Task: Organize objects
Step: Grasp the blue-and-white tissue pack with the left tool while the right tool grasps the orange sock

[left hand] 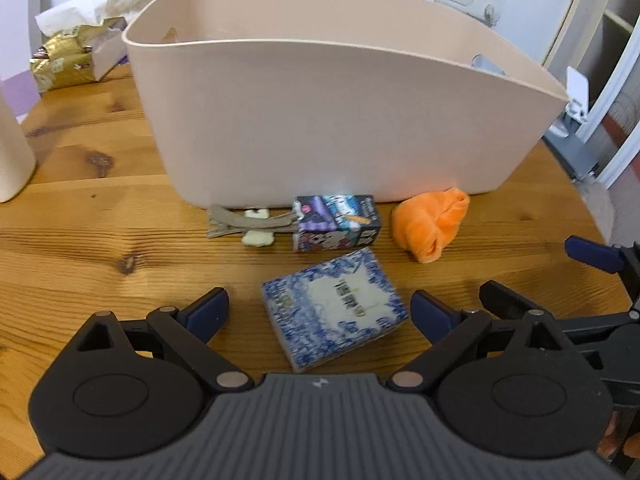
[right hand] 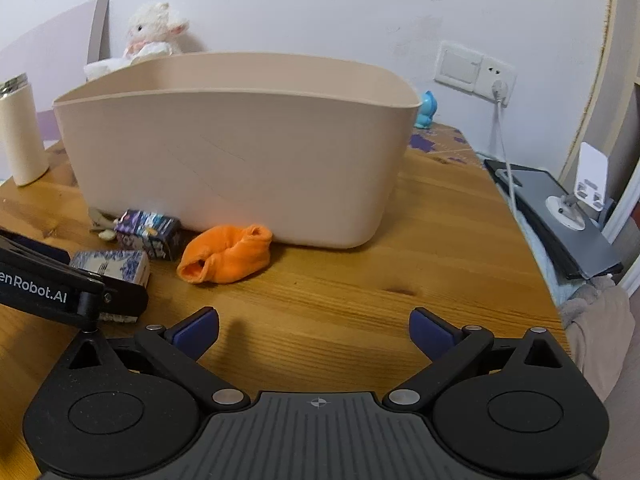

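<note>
A beige plastic bin (left hand: 320,120) (right hand: 240,152) stands on the wooden table (left hand: 80,264). In front of it lie a blue-and-white patterned box (left hand: 334,310) (right hand: 116,266), a small purple carton (left hand: 336,222) (right hand: 148,232), a grey hair clip (left hand: 248,226) and an orange sock (left hand: 432,224) (right hand: 228,256). My left gripper (left hand: 320,312) is open, its fingers on either side of the blue-and-white box without touching it. My right gripper (right hand: 314,330) is open over bare wood, to the right of the sock and nearer to me. It holds nothing.
A cream bottle (right hand: 22,136) stands at the left. A gold packet (left hand: 64,60) and tissues lie behind the bin, with a plush toy (right hand: 154,30) and a blue figure (right hand: 426,110). The table edge (right hand: 532,240) runs along the right, with a dark stand (right hand: 560,216) beyond it.
</note>
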Demonstrator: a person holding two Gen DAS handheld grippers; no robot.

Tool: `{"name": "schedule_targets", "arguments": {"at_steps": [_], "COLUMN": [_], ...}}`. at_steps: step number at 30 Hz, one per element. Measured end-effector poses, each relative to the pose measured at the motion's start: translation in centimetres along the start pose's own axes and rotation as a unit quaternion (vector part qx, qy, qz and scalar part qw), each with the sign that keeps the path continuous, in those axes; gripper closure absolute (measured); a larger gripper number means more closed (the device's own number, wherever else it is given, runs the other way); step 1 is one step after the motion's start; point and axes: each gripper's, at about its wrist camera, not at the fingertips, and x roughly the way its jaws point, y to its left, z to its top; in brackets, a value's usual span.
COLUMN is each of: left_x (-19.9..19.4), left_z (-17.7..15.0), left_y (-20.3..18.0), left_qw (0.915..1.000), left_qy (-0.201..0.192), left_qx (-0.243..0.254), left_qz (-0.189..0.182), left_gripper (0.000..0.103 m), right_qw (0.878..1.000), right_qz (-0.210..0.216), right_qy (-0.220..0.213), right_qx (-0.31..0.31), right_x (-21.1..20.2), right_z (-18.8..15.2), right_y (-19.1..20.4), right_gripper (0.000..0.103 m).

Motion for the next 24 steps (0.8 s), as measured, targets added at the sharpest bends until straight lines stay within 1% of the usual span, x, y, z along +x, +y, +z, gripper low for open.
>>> {"name": "schedule_targets", "arguments": {"at_steps": [4,9,13,17,18,20,21,22,23,24], "left_x": [-0.5,-0.7,-0.6,-0.4,-0.3,-0.3,-0.3,-0.3,-0.4,-0.4], "left_z": [-0.4,-0.6,-0.5,-0.6,-0.6,-0.6,-0.5,-0.4,-0.2,-0.2], "left_y": [0.8,2.1,2.5,2.5,2.4,2.4,2.4,2.4,2.5,2.7], "left_qw": [0.9999,0.9992,0.9994,0.9985,0.9981,0.9977,0.9976,0.9976,0.9976,0.9979], "left_qy": [0.003,-0.005,-0.008,-0.018,-0.021,-0.031,-0.034,-0.036,-0.038,-0.036], "left_qx": [-0.004,0.002,0.006,0.027,0.033,0.038,0.039,0.04,0.04,0.038], "left_qz": [0.011,0.04,0.034,0.045,0.048,0.048,0.047,0.045,0.042,0.038], "left_gripper": [0.005,0.005,0.006,0.008,0.01,0.018,0.026,0.036,0.038,0.038], "right_qw": [1.0,1.0,1.0,0.999,0.999,0.999,0.999,0.999,0.999,0.999], "right_qz": [0.007,0.021,0.03,0.033,0.034,0.038,0.037,0.038,0.039,0.039], "right_qy": [0.006,0.002,-0.001,-0.003,-0.005,-0.005,-0.002,-0.003,-0.008,-0.011], "right_qx": [-0.007,0.004,0.01,0.008,0.008,0.012,0.013,0.015,0.018,0.016], "right_x": [0.7,1.4,2.2,3.1,3.2,3.6,3.8,3.9,3.9,3.9], "right_z": [0.1,0.5,1.0,1.5,1.6,1.8,1.8,1.7,1.8,1.8], "right_y": [0.4,0.6,1.0,1.8,2.0,2.2,2.3,2.4,2.5,2.6], "right_gripper": [0.0,0.0,0.0,0.001,0.002,0.007,0.011,0.014,0.016,0.023]}}
